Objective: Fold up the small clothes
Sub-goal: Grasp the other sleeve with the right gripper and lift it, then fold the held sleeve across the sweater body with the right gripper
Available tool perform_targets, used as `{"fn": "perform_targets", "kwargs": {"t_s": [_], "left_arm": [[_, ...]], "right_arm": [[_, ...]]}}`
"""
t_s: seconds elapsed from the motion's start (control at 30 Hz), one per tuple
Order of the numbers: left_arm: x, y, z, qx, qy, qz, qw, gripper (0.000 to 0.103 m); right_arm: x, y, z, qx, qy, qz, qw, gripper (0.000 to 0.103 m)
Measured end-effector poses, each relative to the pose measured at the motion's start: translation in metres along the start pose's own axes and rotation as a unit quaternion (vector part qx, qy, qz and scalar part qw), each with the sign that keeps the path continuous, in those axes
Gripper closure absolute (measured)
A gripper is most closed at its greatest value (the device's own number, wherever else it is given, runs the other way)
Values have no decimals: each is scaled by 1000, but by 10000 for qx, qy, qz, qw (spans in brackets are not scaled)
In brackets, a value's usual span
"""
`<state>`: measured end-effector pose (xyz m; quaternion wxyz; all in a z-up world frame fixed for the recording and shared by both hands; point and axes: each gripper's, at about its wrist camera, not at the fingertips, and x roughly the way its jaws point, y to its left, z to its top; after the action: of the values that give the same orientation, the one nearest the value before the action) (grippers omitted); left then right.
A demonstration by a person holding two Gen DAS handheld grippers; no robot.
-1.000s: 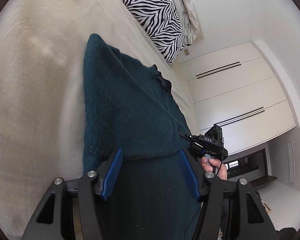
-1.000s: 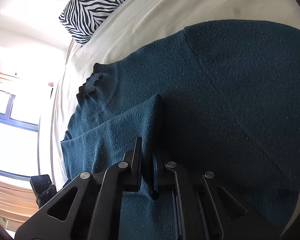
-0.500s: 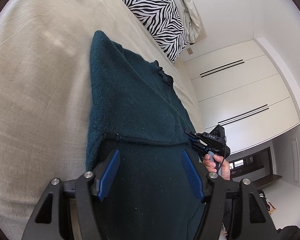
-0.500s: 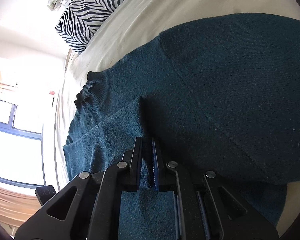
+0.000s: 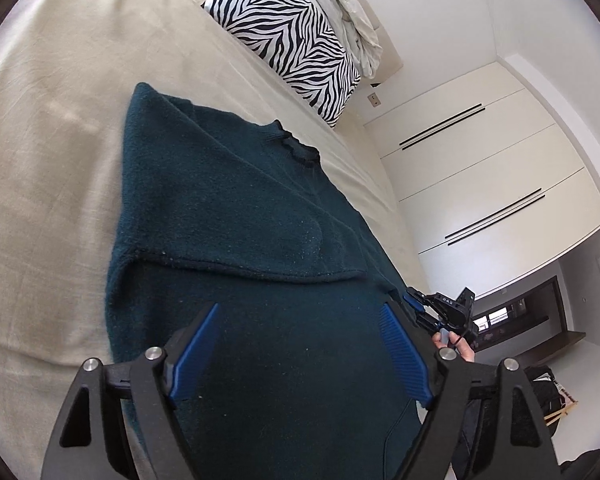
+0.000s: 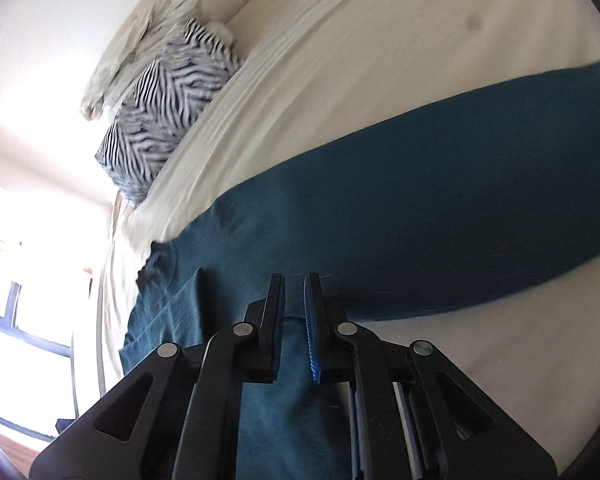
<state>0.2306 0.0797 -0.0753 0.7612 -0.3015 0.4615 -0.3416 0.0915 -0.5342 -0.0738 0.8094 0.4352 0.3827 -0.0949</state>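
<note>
A dark teal knit sweater (image 5: 236, 208) lies flat on a beige bed, one sleeve folded across its body. My left gripper (image 5: 300, 320) hovers wide open over the sweater's lower part, holding nothing. In the left wrist view my right gripper (image 5: 414, 300) sits at the sweater's right edge. In the blurred right wrist view my right gripper (image 6: 294, 284) has its jaws a small gap apart over the sweater (image 6: 420, 216), with no cloth visibly pinched between them.
A zebra-print pillow (image 5: 292, 36) and rumpled white bedding (image 5: 348, 4) lie at the head of the bed (image 5: 48, 128). White wardrobe doors (image 5: 480, 184) stand to the right. A bright window (image 6: 28, 308) is on the right wrist view's left.
My right gripper let go of the folded sleeve, its jaws parted slightly, and it swung away fast. My left gripper drew back a little, still open.
</note>
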Motion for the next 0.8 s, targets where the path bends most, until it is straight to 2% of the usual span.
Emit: {"fn": "perform_targets", "kwargs": {"t_s": [0.03, 0.1, 0.17, 0.3, 0.43, 0.53, 0.57, 0.63, 0.67, 0.7, 0.8], "left_arm": [[1, -4, -2, 41, -44, 30, 10000, 16], [6, -13, -5, 65, -119, 32, 9999, 14], [13, -19, -8, 43, -100, 15, 9999, 14], [32, -31, -14, 78, 54, 14, 10000, 14], [52, -41, -20, 55, 196, -7, 9998, 14], [65, -50, -24, 82, 285, 9, 9996, 14], [69, -52, -25, 63, 301, 3, 9995, 14], [75, -54, -25, 5, 317, -46, 9995, 14], [77, -54, -25, -31, 310, -65, 9995, 14], [78, -55, -24, -64, 298, -88, 9995, 14], [80, -56, -21, -122, 257, -92, 9996, 14]], "right_arm": [[-15, -19, 2, 203, -191, -87, 9996, 77], [-45, -62, 4, 754, -577, -202, 9953, 45], [-75, -103, 3, 1371, -952, -143, 9859, 39], [-112, -165, 3, 2212, -1308, 85, 9664, 41], [-126, -205, 8, 3001, -1656, 381, 9387, 43], [-121, -216, 25, 3027, -1771, 364, 9358, 43], [-119, -216, 32, 2973, -1842, 335, 9362, 44], [-114, -216, 45, 2841, -1868, 127, 9403, 64], [-111, -214, 53, 2757, -1792, -34, 9444, 80], [-108, -211, 62, 2637, -1685, -161, 9496, 89], [-102, -172, 79, 1887, -1569, -487, 9682, 94]]}}
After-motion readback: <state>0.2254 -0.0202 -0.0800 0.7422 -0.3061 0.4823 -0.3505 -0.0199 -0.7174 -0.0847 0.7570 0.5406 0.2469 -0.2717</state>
